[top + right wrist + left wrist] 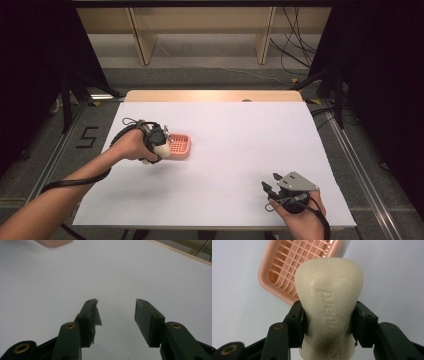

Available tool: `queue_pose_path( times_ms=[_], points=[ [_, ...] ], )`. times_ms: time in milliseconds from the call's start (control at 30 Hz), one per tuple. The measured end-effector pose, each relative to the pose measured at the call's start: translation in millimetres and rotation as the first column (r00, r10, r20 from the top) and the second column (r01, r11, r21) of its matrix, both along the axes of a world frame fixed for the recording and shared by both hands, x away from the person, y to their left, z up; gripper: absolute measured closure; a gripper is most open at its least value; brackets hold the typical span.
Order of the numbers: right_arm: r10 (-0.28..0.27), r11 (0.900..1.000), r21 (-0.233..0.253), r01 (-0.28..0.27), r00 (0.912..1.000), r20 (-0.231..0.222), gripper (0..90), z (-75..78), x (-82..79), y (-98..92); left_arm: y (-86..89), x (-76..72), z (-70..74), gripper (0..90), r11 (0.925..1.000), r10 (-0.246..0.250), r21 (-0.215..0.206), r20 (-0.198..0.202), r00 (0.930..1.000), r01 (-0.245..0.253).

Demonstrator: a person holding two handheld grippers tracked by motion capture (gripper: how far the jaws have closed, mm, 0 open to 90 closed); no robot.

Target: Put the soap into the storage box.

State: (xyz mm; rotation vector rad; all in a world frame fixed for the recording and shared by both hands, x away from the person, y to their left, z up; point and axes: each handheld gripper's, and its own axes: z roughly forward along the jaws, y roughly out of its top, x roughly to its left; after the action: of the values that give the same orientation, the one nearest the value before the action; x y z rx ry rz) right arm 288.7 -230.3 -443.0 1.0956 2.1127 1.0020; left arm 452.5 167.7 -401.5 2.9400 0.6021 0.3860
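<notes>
We saw the left tool (328, 322) pinching a cream-white, waisted bar of soap (329, 302) with embossed letters on its face. Its two black jaws pressed on the narrow middle of the soap bar from both sides, and the wider end of the soap pointed away from the hand. In the high view the left tool (159, 142) was at the left part of the white-covered desk (240, 150), and the soap (161, 150) was held above the near left edge of a pink rectangular plastic soap dish (181, 146) with a grid bottom. In the left gripper view the dish (287, 267) lay behind the soap on the desk, and its grid was bare. We could not tell if the soap touched the dish rim.

The right tool (116, 315) was spread, with nothing between its jaws, and it hovered low over the bare white surface. In the high view the right tool (270, 186) was at the near right part of the desk, well apart from the dish, and the person's right hand (300, 215) held it from the near edge.
</notes>
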Motion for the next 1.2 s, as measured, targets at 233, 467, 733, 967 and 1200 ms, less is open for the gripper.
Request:
queue_pose_path(
  times_ms=[233, 467, 733, 967, 1200],
  points=[
    [0.002, 1.0, 0.003, -0.002, 1.0, -0.006, 52.9, 0.6, -0.1, -1.1, -0.6, 6.8, -0.1, 49.7, 1.0, 0.001, 0.007, 0.002, 1.0, -0.001],
    [0.005, 1.0, -0.004, -0.005, 1.0, 0.0, 52.8, 0.7, 0.2, -1.3, -0.5, 11.8, -2.0, 49.7, 1.0, -0.001, 0.002, 0.008, 1.0, 0.001],
    [-0.001, 1.0, 0.005, 0.001, 0.9999, -0.014, 52.8, -0.2, -0.6, 0.4, -1.8, 18.4, -1.3, 49.7, 0.9996, -0.028, -0.007, 0.03, 0.9992, 0.028],
    [0.001, 1.0, 0.0, -0.001, 1.0, -0.001, 52.9, 0.1, 0.0, -0.4, -4.2, 20.9, -2.6, 49.7, 0.9996, -0.027, -0.01, 0.033, 0.9991, 0.027],
    [0.013, 1.0, -0.011, -0.013, 0.9999, 0.007, 52.9, 0.1, 1.5, -1.5, -4.4, 24.2, -3.0, 49.7, 0.9996, -0.024, -0.015, 0.036, 0.9991, 0.024]
  ],
)
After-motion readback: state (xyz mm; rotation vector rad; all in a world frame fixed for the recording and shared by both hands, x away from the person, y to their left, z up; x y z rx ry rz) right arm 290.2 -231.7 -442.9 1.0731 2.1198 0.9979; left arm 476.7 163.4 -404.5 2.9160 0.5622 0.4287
